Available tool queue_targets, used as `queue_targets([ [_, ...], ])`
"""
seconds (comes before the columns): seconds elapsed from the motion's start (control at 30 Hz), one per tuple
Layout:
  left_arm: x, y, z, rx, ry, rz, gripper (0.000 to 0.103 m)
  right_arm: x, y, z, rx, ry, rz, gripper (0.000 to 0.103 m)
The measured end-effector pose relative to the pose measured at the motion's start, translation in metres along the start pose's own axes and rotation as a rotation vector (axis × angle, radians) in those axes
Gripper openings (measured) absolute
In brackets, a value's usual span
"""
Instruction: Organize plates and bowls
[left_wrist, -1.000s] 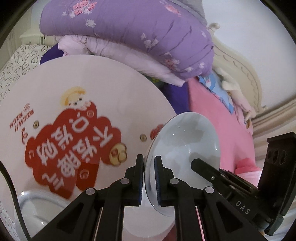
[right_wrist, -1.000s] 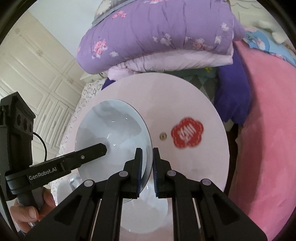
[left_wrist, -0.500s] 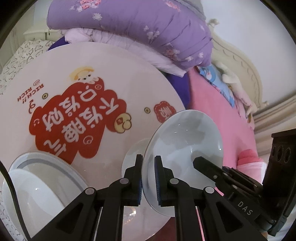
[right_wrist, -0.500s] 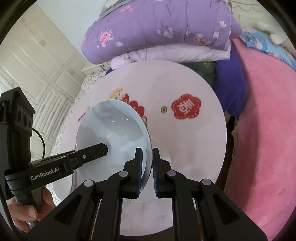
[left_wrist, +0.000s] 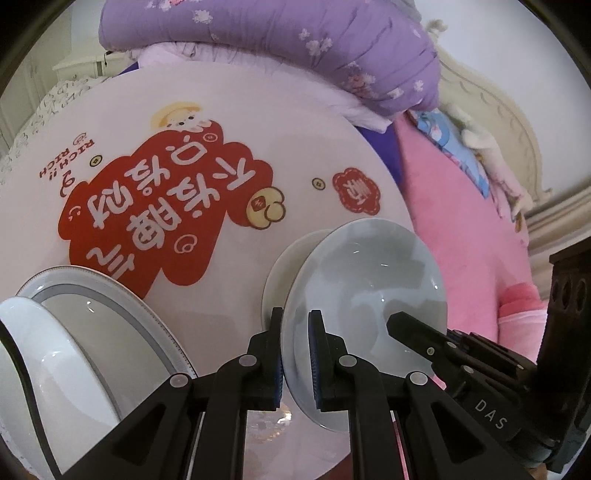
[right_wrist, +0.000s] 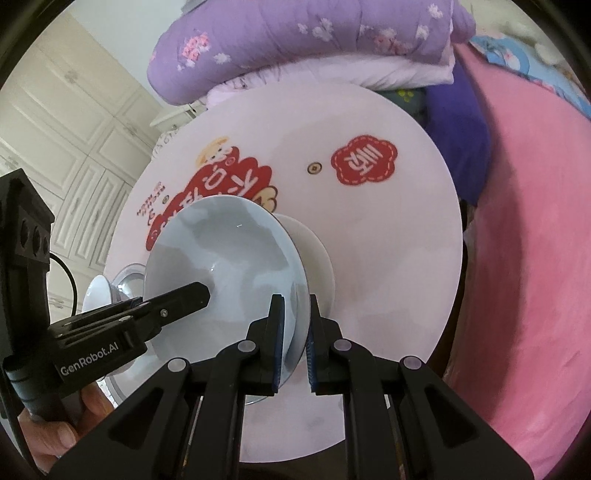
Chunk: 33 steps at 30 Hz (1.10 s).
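Both grippers hold one pale blue bowl by opposite sides of its rim, tilted above a round pink table. My left gripper is shut on its near rim. My right gripper is shut on the bowl from the other side. A small white plate lies on the table just under the bowl; it also shows in the right wrist view. A grey-rimmed plate with a white bowl stands at the left.
The table carries a red cartoon sticker and a small red badge. Folded purple quilts lie behind it. A pink blanket covers the bed on the right. White cabinets stand at the left.
Both grippers have lowered the blue bowl toward the table. The small white plate under it and the grey-rimmed plate at the left have come into view.
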<state>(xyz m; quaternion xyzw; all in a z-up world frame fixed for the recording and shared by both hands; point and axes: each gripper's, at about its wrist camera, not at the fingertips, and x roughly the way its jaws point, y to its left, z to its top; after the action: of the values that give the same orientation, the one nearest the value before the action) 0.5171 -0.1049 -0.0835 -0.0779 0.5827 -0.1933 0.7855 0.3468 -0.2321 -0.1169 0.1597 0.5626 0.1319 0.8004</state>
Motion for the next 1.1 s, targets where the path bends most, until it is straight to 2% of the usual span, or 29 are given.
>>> queue_targets([
  [0.33, 0.008, 0.0, 0.002, 0.018, -0.006, 0.003, 0.012, -0.002, -0.004, 0.006, 0.024, -0.013, 0.016, 0.014],
  [0.67, 0.014, 0.001, 0.005, 0.019, 0.013, -0.008, 0.016, -0.004, 0.001, 0.006, -0.002, -0.007, -0.015, 0.018],
  [0.8, 0.014, -0.001, 0.007, 0.021, 0.029, -0.022, 0.023, -0.006, 0.001, 0.006, -0.005, 0.0, -0.015, 0.02],
  [0.93, 0.011, -0.003, 0.011, 0.023, 0.041, -0.038, 0.033, -0.006, 0.004, 0.008, -0.017, 0.004, -0.019, 0.03],
  [1.0, 0.01, -0.003, 0.015, 0.016, 0.047, -0.037, 0.034, -0.007, 0.006, 0.01, -0.022, -0.001, -0.039, 0.035],
  [1.03, 0.009, -0.003, 0.017, 0.012, 0.044, -0.036, 0.036, -0.007, 0.006, 0.012, -0.022, -0.003, -0.046, 0.041],
  [1.1, 0.005, -0.003, 0.02, 0.014, 0.038, -0.037, 0.041, -0.008, 0.006, 0.014, -0.028, 0.002, -0.049, 0.042],
])
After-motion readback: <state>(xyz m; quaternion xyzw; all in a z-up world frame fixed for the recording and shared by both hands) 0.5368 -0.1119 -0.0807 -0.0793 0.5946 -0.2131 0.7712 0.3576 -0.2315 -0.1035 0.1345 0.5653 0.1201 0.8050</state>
